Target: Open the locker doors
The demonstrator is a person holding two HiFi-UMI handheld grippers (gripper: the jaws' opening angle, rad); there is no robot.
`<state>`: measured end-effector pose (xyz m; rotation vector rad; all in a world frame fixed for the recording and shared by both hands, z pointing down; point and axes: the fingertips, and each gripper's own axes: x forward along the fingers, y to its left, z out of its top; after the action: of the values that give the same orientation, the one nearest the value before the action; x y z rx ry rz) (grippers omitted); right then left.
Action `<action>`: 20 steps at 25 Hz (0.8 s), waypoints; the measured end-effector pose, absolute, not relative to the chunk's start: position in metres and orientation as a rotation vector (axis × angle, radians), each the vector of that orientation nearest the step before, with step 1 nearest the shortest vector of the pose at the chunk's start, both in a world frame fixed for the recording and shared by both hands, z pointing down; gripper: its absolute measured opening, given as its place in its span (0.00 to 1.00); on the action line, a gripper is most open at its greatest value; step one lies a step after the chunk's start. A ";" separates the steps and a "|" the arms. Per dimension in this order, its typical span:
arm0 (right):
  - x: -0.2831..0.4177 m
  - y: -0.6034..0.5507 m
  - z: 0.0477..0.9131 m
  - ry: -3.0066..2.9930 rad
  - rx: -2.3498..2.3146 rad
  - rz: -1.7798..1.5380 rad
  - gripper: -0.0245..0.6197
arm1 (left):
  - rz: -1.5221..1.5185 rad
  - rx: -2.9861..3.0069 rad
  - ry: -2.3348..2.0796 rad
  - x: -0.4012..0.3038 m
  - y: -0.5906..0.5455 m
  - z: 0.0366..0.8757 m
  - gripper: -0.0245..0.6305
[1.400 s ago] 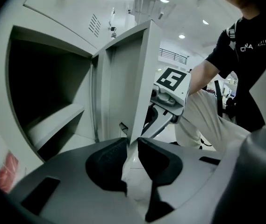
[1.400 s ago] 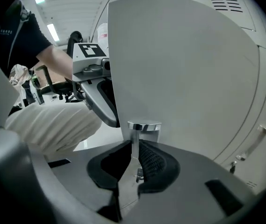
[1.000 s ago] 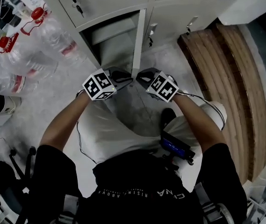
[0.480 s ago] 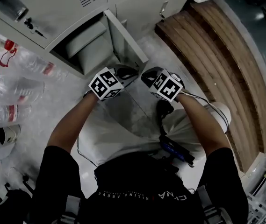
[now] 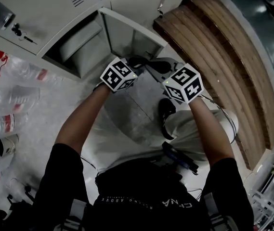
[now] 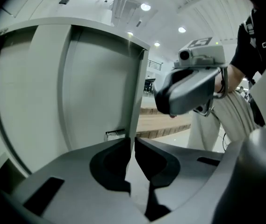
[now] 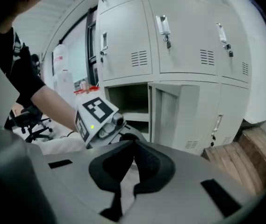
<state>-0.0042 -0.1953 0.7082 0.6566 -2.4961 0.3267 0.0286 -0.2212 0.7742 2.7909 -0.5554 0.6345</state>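
Observation:
The grey bottom locker door [image 5: 127, 35] stands swung out from its open compartment [image 5: 76, 47]. My left gripper [image 5: 137, 62] is shut on the door's free edge [image 6: 138, 92], which runs straight down between the two dark jaws [image 6: 132, 141]. The door's inner face [image 6: 81, 87] fills the left of that view. Just to the right, my right gripper [image 5: 158, 65] hangs shut with nothing in it, off the door; it also shows from the side [image 6: 193, 87]. In the right gripper view its jaws [image 7: 133, 143] meet at the tips, with the open door [image 7: 172, 111] and compartment [image 7: 128, 99] beyond.
Closed lockers with keys in their locks [image 7: 179, 31] stand above and beside the open one. A curved wooden bench [image 5: 218, 57] runs along the right. Large plastic water bottles [image 5: 6, 100] lie on the floor at left. The person's legs [image 5: 127, 129] are just behind the grippers.
The locker door has swung wider open with my left gripper on its edge. Both grippers have shifted right, and the right one has risen a little.

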 end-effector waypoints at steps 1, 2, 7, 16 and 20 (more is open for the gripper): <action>-0.003 -0.203 0.705 -2.503 0.705 0.332 0.09 | 0.657 2.799 -0.568 0.030 -0.224 0.777 0.10; -0.002 -0.210 0.703 -2.504 0.749 0.333 0.09 | 0.674 2.805 -0.578 0.032 -0.226 0.779 0.10; 0.008 -0.235 0.704 -2.458 0.892 0.291 0.09 | 0.676 2.819 -0.625 0.035 -0.230 0.776 0.10; 0.035 -0.273 0.708 -2.367 1.100 0.249 0.09 | 0.715 2.817 -0.727 0.012 -0.220 0.773 0.07; 0.031 -0.277 0.706 -2.338 1.111 0.184 0.09 | 0.779 2.836 -0.728 0.007 -0.211 0.775 0.07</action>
<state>0.0313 -0.2766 0.7064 1.1113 -2.3380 0.1837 0.0072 -0.2109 0.7748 2.8361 -0.7280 0.7793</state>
